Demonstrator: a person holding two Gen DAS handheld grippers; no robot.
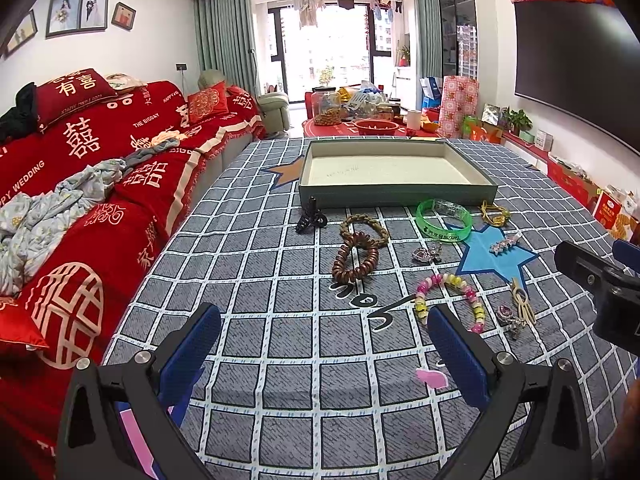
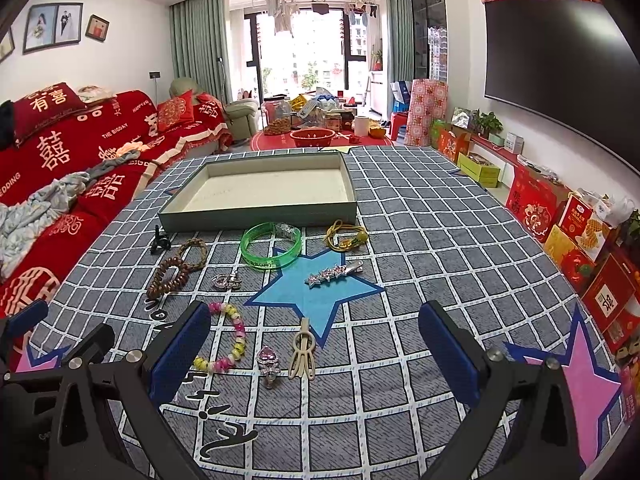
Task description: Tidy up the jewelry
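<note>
Both grippers hang over the checked cloth with nothing in them: your left gripper (image 1: 324, 344) has its blue pads spread wide over bare fabric, and your right gripper (image 2: 314, 346) is just as wide apart, with the beige hair clip (image 2: 303, 350) and the pink gem charm (image 2: 268, 360) lying on the cloth between its fingers, untouched.

So where does the job stand? By my read, right at the start. The box (image 1: 394, 194) sits at the far side of the cloth and its pale floor is bare, not one piece in it. Everything is lying loose on the cloth in front of it.

Run down the line: the black claw clip (image 1: 308, 220) just before the box's near wall, the braided band (image 1: 366, 229) overlapping the brown coil bracelet (image 1: 354, 258), the green bangle (image 1: 442, 222), the yellow cord (image 1: 494, 213), the small silver charm (image 1: 426, 255), and the sparkly star clip (image 1: 506, 245) on the blue star. Closer to you, the pink and yellow bead bracelet (image 1: 448, 300) curves right up to your left gripper's right pad.

That leaves roughly ten pieces to lift, all of them by the looks of it. The nearest candidates for your right gripper are that beige clip and the gem charm.
</note>
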